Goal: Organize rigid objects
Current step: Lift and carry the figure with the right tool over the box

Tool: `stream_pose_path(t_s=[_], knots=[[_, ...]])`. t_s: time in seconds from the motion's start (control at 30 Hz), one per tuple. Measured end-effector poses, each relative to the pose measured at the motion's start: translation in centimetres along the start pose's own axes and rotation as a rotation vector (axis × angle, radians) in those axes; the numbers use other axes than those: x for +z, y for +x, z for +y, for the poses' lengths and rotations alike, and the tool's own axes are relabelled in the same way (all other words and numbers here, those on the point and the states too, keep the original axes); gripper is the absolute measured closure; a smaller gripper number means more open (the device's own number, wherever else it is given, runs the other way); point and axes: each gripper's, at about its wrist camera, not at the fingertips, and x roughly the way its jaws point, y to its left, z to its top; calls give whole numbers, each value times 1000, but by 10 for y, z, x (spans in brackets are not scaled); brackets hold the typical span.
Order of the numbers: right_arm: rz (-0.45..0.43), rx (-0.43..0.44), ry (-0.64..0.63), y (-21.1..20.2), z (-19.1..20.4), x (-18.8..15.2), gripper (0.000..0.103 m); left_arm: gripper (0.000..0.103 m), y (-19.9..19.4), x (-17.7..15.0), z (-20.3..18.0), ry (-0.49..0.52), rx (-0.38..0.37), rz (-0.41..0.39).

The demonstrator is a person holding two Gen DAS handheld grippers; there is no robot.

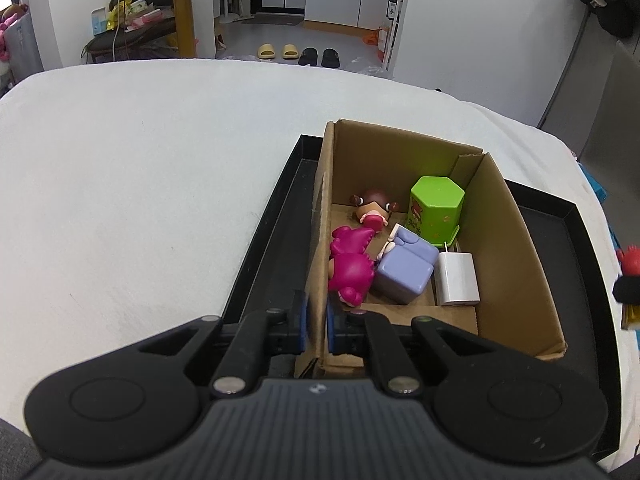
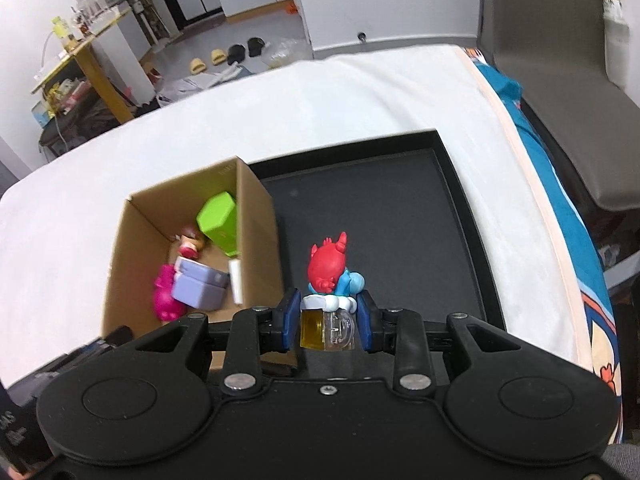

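Note:
A cardboard box (image 1: pixel 516 248) stands in a black tray (image 1: pixel 280 216) on a white cloth. Inside lie a green hexagonal tin (image 1: pixel 436 208), a magenta toy (image 1: pixel 352 264), a purple block (image 1: pixel 404 272), a white charger (image 1: pixel 456 276) and a small doll (image 1: pixel 374 208). My left gripper (image 1: pixel 318 328) is shut on the box's left wall. My right gripper (image 2: pixel 328 320) is shut on a red-and-blue figurine with a beer mug (image 2: pixel 328 276), held over the tray (image 2: pixel 400 216) just right of the box (image 2: pixel 256 216). The figurine shows at the right edge of the left wrist view (image 1: pixel 630 276).
The white cloth (image 1: pixel 140 200) covers the surface all around the tray. A grey chair (image 2: pixel 560 80) stands beyond the right edge, next to blue printed fabric (image 2: pixel 560 208). A yellow table (image 1: pixel 176 8) and slippers are on the floor behind.

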Motion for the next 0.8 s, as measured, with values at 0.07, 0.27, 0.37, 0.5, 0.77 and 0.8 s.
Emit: stream_pose_path(t_s=[0.07,0.27,0.37,0.5,0.77,0.8], knots=[[-7,2,-7,-3,5,2,73,94,0,0,1,-4,-6,2],[-15,29,-17,-9,22,8,73,94,1,1,3,-16,-20,10],[-26,40,-40,-12,34,11,73,94,2,1,5,-28,-30,17],[-28,45,-70,-11,49,13,73,94,2,1,7,-41,-41,22],[-19,39,-117,-3,73,11,73,93,2,1,9,-48,-56,26],[-17,39,-120,-1,75,11,73,93,2,1,10,-49,-57,26]])
